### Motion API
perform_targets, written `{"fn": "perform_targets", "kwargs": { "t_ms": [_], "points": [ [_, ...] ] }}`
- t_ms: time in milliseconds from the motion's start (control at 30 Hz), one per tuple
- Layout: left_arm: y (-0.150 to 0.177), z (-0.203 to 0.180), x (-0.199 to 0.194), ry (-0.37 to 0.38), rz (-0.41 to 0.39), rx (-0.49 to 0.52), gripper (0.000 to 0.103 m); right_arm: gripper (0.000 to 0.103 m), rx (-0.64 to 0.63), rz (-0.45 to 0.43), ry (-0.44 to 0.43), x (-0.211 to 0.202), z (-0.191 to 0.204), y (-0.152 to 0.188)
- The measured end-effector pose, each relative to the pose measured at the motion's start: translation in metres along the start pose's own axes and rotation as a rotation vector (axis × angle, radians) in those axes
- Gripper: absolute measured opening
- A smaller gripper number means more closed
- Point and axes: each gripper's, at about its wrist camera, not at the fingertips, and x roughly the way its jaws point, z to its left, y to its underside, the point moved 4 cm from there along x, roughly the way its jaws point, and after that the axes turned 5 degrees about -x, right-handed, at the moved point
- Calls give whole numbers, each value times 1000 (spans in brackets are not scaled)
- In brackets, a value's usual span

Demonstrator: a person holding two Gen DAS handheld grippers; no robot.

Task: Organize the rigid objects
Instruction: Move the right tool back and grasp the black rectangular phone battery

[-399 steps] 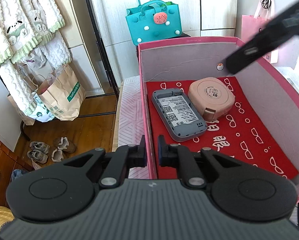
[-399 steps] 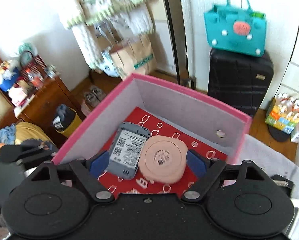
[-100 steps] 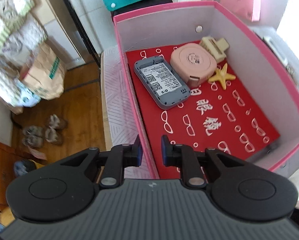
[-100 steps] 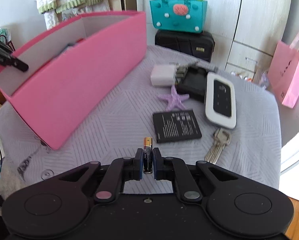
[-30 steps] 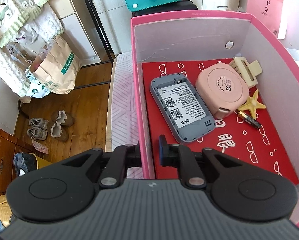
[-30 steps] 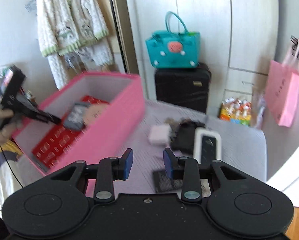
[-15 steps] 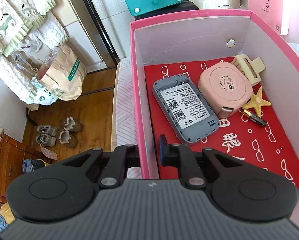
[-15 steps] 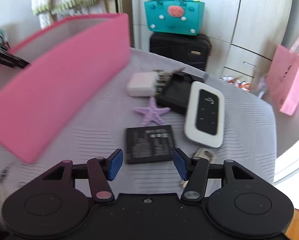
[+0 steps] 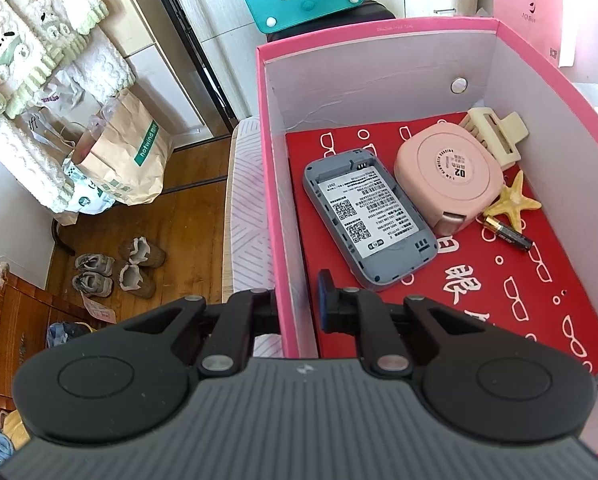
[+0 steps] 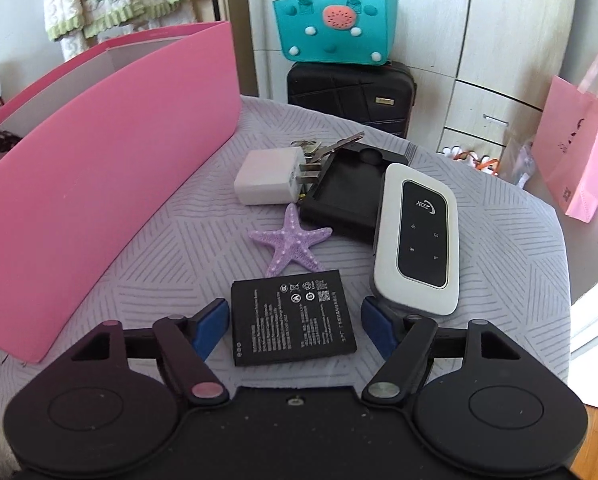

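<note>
Already you have a fair share packed: inside the pink box (image 9: 379, 26), on its red lining, lie a grey router back shell (image 9: 369, 216), a round pink case (image 9: 449, 174), a cream hair clip (image 9: 493, 130), a yellow starfish (image 9: 515, 202) and an AA battery (image 9: 509, 233). Your left claw (image 9: 297, 306) is clamped narrow on the box's near wall, one finger outside and one inside, steadying it.

Your right claw (image 10: 295, 330) hangs low over the desk (image 10: 499, 240), its jaws opening and now wide, with the flat black battery pack (image 10: 293, 322) lying between the blue pads (image 10: 211, 328) but not yet pressed by them. That pack looks like your next pick.

What is left sits on the desk beside the box: a purple starfish (image 10: 291, 242) just beyond the pack, a white-and-black pocket router (image 10: 419, 240) to its right, a black cover (image 10: 345, 200) partly under that router, a white charger plug (image 10: 269, 176) and some keys (image 10: 327, 146) at the back. By that count you are roughly halfway, with about six pieces to move across.
</note>
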Motion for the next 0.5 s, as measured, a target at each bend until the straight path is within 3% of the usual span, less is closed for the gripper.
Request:
{"fn": "perform_targets", "kwargs": {
  "t_ms": [500],
  "points": [
    [0, 2, 0, 11, -2, 5, 11, 69, -70, -20, 58, -47, 39, -23]
  ]
}}
